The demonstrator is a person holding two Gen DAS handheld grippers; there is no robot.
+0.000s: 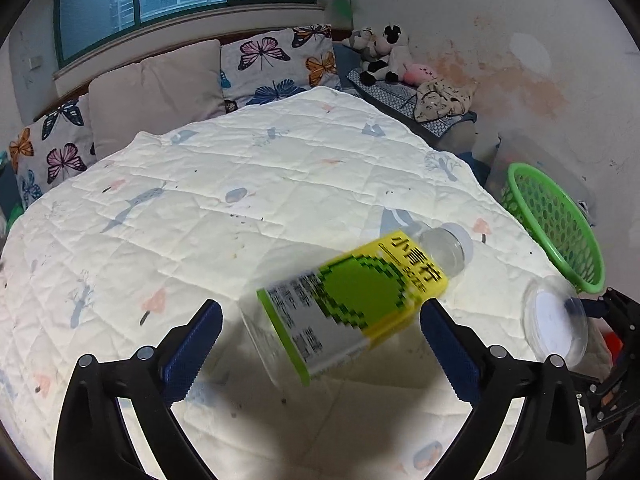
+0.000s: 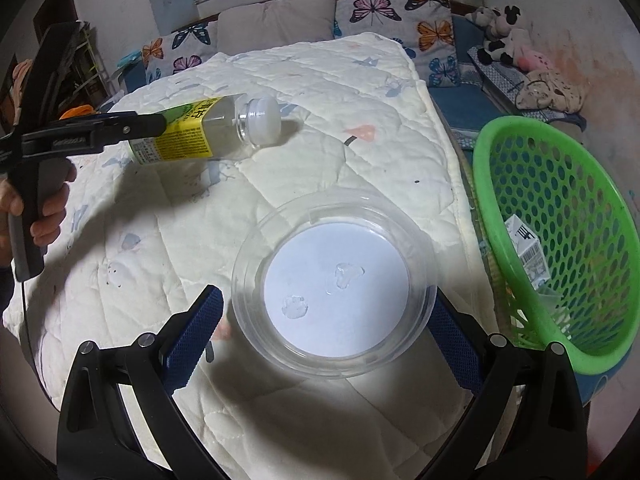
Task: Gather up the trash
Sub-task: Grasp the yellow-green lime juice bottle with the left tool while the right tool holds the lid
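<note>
Left wrist view: the left gripper [image 1: 320, 344] has its fingers spread wide around a yellow-labelled bottle [image 1: 356, 300] tilted above the quilt [image 1: 240, 184] — whether they touch it I cannot tell. Right wrist view: the right gripper [image 2: 326, 320] is clamped on a clear plastic lid [image 2: 334, 284], beside the green basket [image 2: 560, 216]. Carry each over the rim before letting go — a tilted bottle may slip.

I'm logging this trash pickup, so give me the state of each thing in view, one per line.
Bottle: capped, tilted, held off the quilt by the left gripper.
Container: clear, open, held by the right gripper.
Basket: tilted, a carton inside.
</note>
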